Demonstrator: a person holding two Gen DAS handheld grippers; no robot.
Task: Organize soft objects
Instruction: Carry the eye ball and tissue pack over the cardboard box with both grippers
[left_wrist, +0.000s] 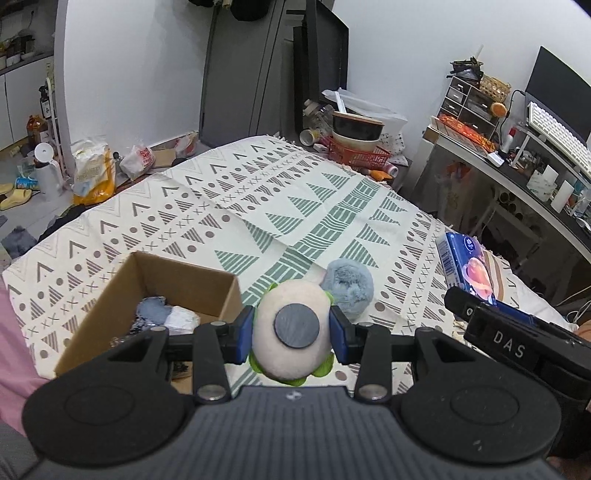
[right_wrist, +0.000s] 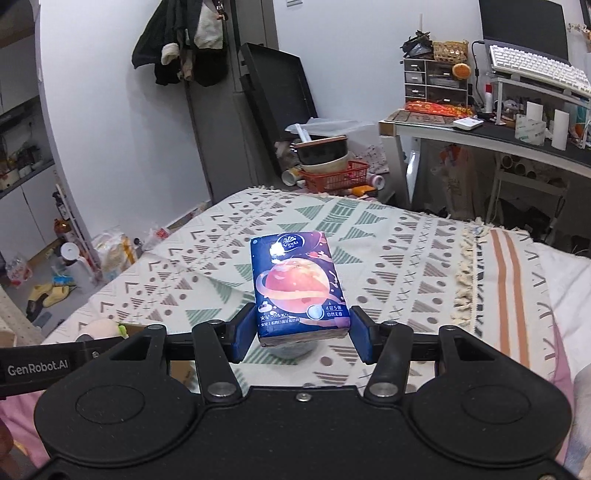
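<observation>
The left gripper (left_wrist: 291, 332) is pinching a cream plush toy (left_wrist: 291, 328) between its blue pads, its jaws closed in against the toy's sides; a dark grey disc on the toy is facing the camera, and only slivers of green trim are peeking out around the edge, so what kind of toy it is cannot be made out. It is hanging just right of an open cardboard box (left_wrist: 155, 291), whose near wall is being cut off by the gripper body; inside, a heap of grey and white fabric (left_wrist: 162, 314) is lying partly hidden. A blue-grey fluffy ball (left_wrist: 347, 288) is resting on the patterned bedspread (left_wrist: 229, 192) just behind the toy. The right gripper (right_wrist: 303, 334) is clamping the lower end of a dark blue tissue pack (right_wrist: 295, 284) printed with a pink planet, its jaws narrowed to the pack's width and holding it above the bedspread. Beneath the pack something rounded and pale is sitting mostly concealed.
</observation>
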